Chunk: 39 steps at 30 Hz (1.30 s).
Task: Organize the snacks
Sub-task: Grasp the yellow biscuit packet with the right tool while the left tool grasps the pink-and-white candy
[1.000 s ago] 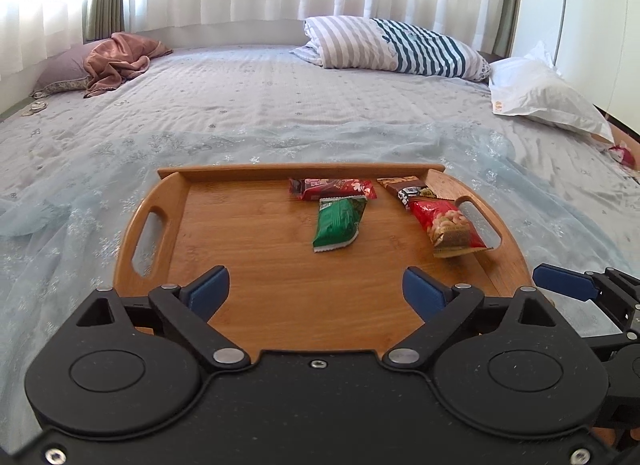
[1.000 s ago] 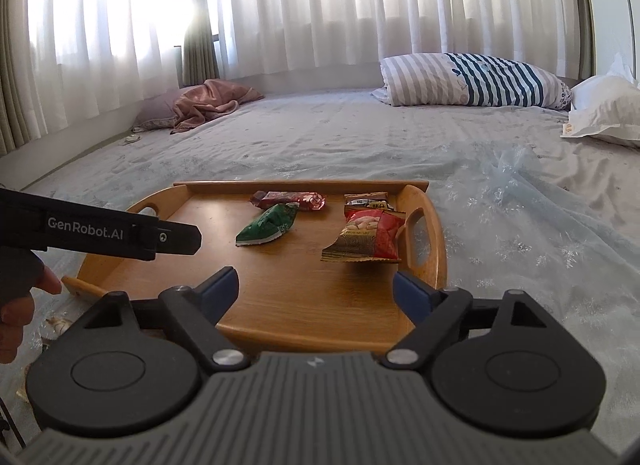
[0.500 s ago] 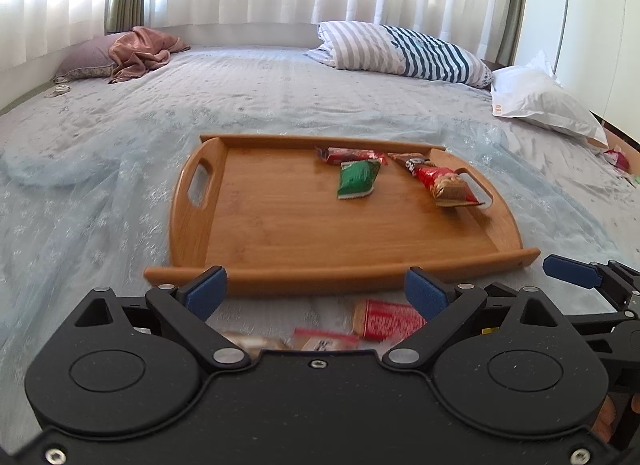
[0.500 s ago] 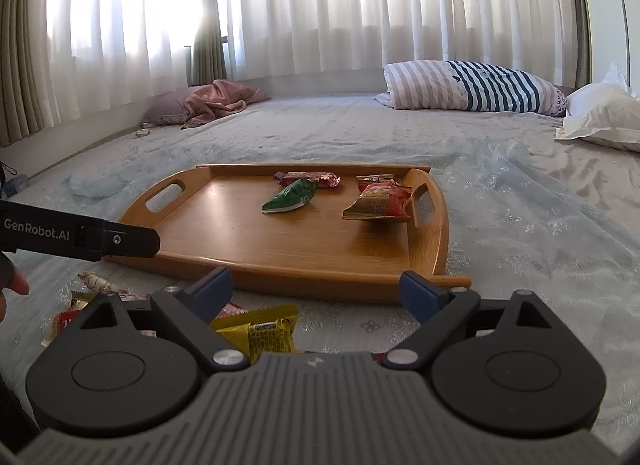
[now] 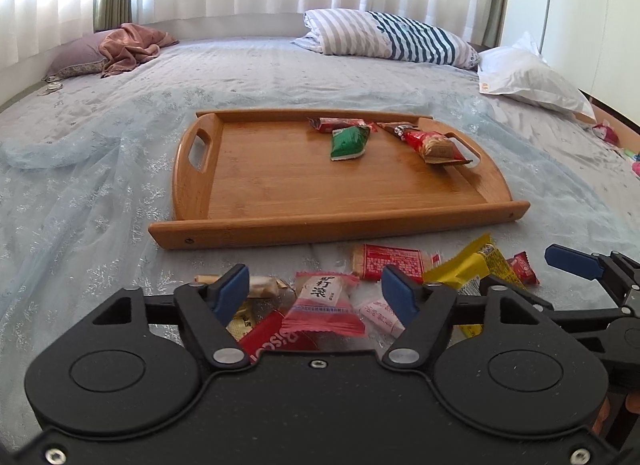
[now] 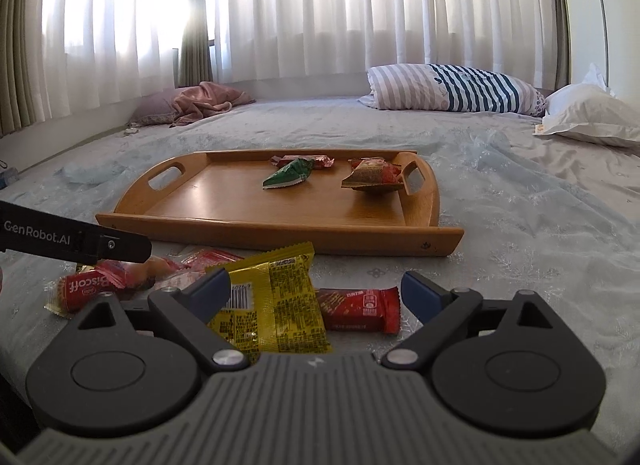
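One wooden tray [image 5: 256, 185] sits on one bed [image 5: 80, 193]. Four snack packets lie in the tray: one green [image 5: 349, 141], one dark red [image 5: 334, 123], one brown [image 5: 394, 129], one red peanut packet [image 5: 434, 147]. Loose on the bed before the tray, at least seven more packets show, among them one yellow [image 6: 276, 301] and one Biscoff [image 6: 82, 288]; others are partly hidden. Three pillows: one striped [image 5: 392, 41], one white [image 5: 528, 81], one mauve [image 5: 76, 59]. Two hand-held grippers [image 5: 315, 291] [image 6: 316, 292].

The left hand-held gripper [image 5: 316, 293] is matte black plastic, with two round disc housings, silver pivot screws and blue rubber pads on its fingers [image 5: 232, 291]. The right hand-held gripper [image 6: 316, 293] has the same black linkage and blue pads, but a ribbed grey body. White "GenRobot.AI" lettering marks the left one's side.
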### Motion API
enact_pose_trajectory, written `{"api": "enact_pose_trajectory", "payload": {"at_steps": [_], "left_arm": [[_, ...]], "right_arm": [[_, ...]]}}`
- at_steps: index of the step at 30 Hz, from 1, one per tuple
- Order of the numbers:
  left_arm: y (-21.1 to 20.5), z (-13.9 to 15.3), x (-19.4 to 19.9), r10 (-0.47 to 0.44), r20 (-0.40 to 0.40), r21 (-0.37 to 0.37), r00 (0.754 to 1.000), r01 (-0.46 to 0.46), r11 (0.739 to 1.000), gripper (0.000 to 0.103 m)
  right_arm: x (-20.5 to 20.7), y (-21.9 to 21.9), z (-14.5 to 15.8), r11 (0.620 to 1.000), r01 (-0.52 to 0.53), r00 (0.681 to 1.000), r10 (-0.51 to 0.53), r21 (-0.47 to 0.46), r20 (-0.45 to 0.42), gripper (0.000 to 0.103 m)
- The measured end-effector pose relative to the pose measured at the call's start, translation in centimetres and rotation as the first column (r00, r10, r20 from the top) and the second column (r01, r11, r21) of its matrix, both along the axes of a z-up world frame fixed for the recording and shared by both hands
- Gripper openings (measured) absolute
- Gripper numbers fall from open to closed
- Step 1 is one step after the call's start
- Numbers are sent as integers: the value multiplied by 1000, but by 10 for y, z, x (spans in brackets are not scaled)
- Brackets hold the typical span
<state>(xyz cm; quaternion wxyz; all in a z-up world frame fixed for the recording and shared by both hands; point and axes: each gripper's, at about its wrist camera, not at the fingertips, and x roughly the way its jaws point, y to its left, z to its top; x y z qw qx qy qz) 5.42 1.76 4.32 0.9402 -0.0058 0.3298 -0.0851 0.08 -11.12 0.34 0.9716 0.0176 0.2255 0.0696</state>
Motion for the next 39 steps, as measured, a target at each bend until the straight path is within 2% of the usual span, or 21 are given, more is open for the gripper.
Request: {"api": "enact_pose_trajectory", "payload": {"at_steps": [4,6,11,17,20,22,23,26,27,32,36,37,38,39], "left_arm": [[-1,-3,1,-11,-11,-4,1000,11,1000,60],[-2,-5,2,-15,-20,-7,1000,15,1000,54],[-4,-9,5,-28,-36,-2,999,28,1000,53],[-7,-14,6,-33,-40,13,999,33,999,54],[-8,-14,7,-37,-42,11,998,38,999,59],[-7,-16,8,-35,-48,4,998,35,999,59],[-6,-17,9,-32,-60,-5,998,32,999,58],[-2,-18,11,-15,-80,-22,997,14,1000,42],[-1,-17,11,-9,-81,-17,997,8,1000,39],[4,-15,8,2,-85,-42,996,-6,999,38],[4,-3,3,3,-51,-59,999,-6,998,34],[4,1,3,2,-43,-65,999,-5,998,23],[5,5,3,-1,-37,-74,999,-2,997,7],[6,8,4,1,-34,-86,999,-3,996,10]], "right_arm": [[-6,8,-2,999,-12,1000,12,-35,11,98],[-9,13,-3,998,-21,1000,22,-57,15,98],[-11,24,-4,993,-55,998,57,-101,16,94],[-10,34,-7,988,-87,996,88,-129,-4,84],[-9,35,-8,989,-88,996,87,-123,-13,80],[-9,35,-8,990,-80,997,79,-118,-13,68],[-9,34,-8,991,-75,997,74,-114,-14,65],[-9,31,-6,992,-73,997,71,-102,-17,59],[-10,30,-6,992,-73,997,72,-101,-16,58],[-12,27,-2,994,-69,998,69,-79,-10,55],[-12,24,6,997,-55,998,55,-52,-1,55],[-12,23,8,998,-52,999,52,-46,3,55],[-13,22,12,998,-49,999,50,-40,9,55],[-12,21,15,998,-48,999,48,-35,13,55]]}}
